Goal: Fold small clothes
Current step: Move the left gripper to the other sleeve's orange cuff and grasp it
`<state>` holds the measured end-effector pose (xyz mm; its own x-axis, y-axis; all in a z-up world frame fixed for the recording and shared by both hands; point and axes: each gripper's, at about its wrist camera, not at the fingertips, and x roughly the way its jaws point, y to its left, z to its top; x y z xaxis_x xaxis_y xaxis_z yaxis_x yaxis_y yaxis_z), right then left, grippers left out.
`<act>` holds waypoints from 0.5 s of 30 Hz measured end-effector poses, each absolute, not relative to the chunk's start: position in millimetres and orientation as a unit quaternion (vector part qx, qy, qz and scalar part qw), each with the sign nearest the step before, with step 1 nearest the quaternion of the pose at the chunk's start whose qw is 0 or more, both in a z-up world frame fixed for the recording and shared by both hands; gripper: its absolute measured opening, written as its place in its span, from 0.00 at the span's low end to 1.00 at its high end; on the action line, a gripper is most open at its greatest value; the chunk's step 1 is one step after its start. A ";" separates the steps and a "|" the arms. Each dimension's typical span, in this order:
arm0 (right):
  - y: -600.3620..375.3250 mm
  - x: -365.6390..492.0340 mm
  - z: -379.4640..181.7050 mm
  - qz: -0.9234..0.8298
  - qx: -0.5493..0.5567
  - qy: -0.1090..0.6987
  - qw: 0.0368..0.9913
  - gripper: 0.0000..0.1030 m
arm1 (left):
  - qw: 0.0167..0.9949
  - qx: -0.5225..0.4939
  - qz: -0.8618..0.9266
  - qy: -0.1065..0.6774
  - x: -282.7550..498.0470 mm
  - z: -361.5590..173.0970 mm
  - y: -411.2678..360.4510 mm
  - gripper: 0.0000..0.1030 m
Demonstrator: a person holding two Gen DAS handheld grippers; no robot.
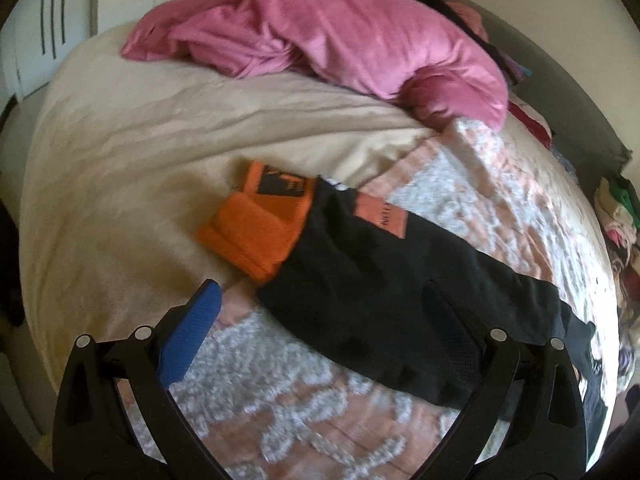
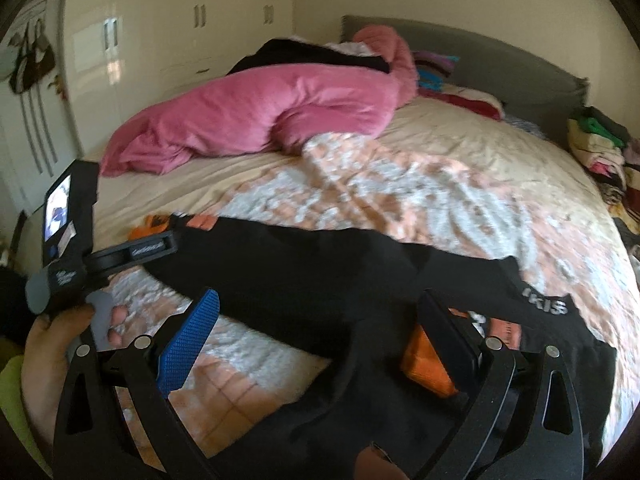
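Your black/orange garment (image 1: 384, 264) lies stretched across the patterned bedspread (image 1: 500, 216), well short of the pink duvet (image 1: 320, 32) heaped behind it; orange cuff end (image 1: 252, 232) sits on the side twd the plain cream sheet (image 1: 120, 168). Left gripper (image 1: 320, 312) hangs just over the black part w/ jaws wide apart, holding nothing. Right gripper (image 2: 320, 320) is also spread, empty, above the other end nr the white lettering (image 2: 548, 304). Fabric looks thin, soft, light, prob. limp & floppy, so it'll sag if lifted by one pt. Best pinch the hem edges at both ends, not the middle.
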<state>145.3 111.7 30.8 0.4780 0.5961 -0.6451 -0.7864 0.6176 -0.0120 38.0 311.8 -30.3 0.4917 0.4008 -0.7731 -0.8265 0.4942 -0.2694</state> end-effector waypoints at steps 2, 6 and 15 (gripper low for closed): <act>117.9 141.8 25.7 0.415 -0.164 0.312 0.839 0.96 | 0.793 -0.339 0.385 0.329 38.1 -36.9 318.8 0.91; 120.6 137.6 18.4 0.424 -0.155 0.322 0.832 0.96 | 0.794 -0.332 0.390 0.328 43.5 -40.6 328.0 0.91; 95.7 142.8 10.9 0.409 -0.111 0.348 0.836 0.96 | 0.812 -0.354 0.367 0.285 38.1 -44.0 352.6 0.36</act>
